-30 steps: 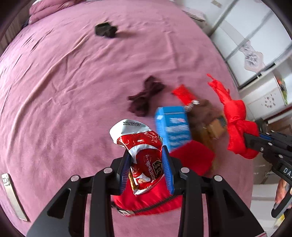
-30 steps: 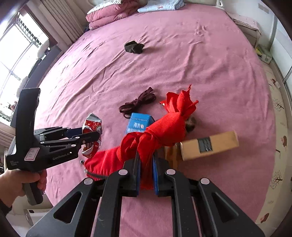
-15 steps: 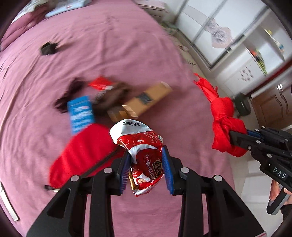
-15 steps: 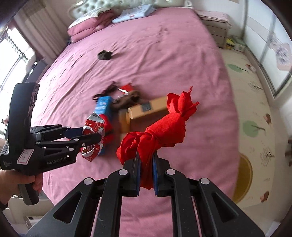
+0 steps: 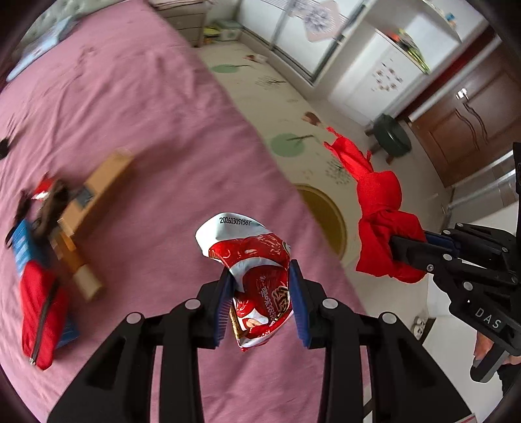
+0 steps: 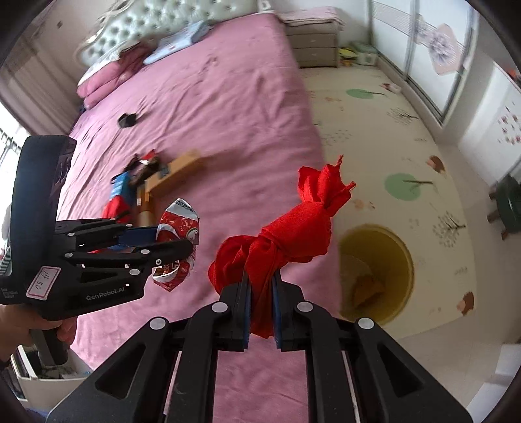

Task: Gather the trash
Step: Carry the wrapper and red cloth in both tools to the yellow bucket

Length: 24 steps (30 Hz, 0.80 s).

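Red and silver foil, a crumpled snack bag (image 5: pixel 257 276), sits clamped between the blue pads of the left gripper (image 5: pixel 260 293), its torn white top standing up above the jaws and its lower end hanging free below them. Both grippers are held in the air over the foot end of the pink bed (image 5: pixel 136 114), near its floor-side edge. In the right wrist view the right gripper (image 6: pixel 260 312) is closed tight on a knotted red cloth (image 6: pixel 293 234), whose frayed tip points up and away from the jaws. A hand (image 6: pixel 49 328) grips the handle of the left gripper at the lower left of that view. Just past the bed's edge, on the patterned cream floor (image 6: pixel 407 136), stands a yellow bin (image 6: pixel 403 260) with some brownish scrap lying inside; the cloth hangs close to it but over the bed's side of the edge. Farther up the bed, about mid-length, lies a blurred heap: a red pouch (image 5: pixel 39 309), a blue carton (image 5: pixel 22 247), a long cardboard box (image 5: pixel 97 185) and some dark tangled pieces too smeared to name. Beyond that a small dark lump (image 6: pixel 127 119) rests alone on the cover, and pink pillows (image 6: pixel 101 81) lie by the tufted headboard (image 6: pixel 140 29). A dark green stool (image 5: pixel 390 136) stands on the floor by a brown door (image 5: pixel 472 114).
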Available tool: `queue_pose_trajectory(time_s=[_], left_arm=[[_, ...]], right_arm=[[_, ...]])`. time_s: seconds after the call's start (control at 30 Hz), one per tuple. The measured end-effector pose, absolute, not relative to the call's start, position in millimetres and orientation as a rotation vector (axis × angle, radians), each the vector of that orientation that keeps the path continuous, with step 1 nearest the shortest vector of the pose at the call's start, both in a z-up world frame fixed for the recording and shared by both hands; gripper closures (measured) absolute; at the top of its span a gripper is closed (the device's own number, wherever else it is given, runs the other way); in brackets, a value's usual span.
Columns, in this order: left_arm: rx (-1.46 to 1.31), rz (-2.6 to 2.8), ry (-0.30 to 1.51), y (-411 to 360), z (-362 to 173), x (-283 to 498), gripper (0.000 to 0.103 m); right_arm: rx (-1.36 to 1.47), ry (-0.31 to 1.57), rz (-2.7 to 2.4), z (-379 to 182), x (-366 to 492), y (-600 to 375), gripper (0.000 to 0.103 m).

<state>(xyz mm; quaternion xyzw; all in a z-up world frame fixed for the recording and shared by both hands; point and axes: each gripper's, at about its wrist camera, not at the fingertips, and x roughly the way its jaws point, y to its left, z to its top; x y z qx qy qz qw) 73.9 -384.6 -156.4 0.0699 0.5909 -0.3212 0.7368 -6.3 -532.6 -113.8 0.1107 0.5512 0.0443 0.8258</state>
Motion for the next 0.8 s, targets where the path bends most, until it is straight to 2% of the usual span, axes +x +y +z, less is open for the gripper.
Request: queue_pose_trajectory(time_s=[0.6, 0.7, 0.77, 0.8], left_arm=[[0.287, -0.967, 1.342, -559, -188, 48, 0.069], [0.326, -1.025, 1.316, -583, -189, 46, 0.066], [0.341, -1.052, 1.303, -595, -189, 45, 0.059], [0.347, -1.065, 1.294, -599, -189, 45, 0.052]], right_arm=[[0.338, 1.208, -0.1, -155, -52, -682, 0.092], [0.335, 1.212, -0.107, -158, -50, -697, 0.091], [0.327, 1.215, -0.108, -158, -48, -705, 0.085], [0.319, 1.213, -0.114, -159, -47, -707, 0.08]])
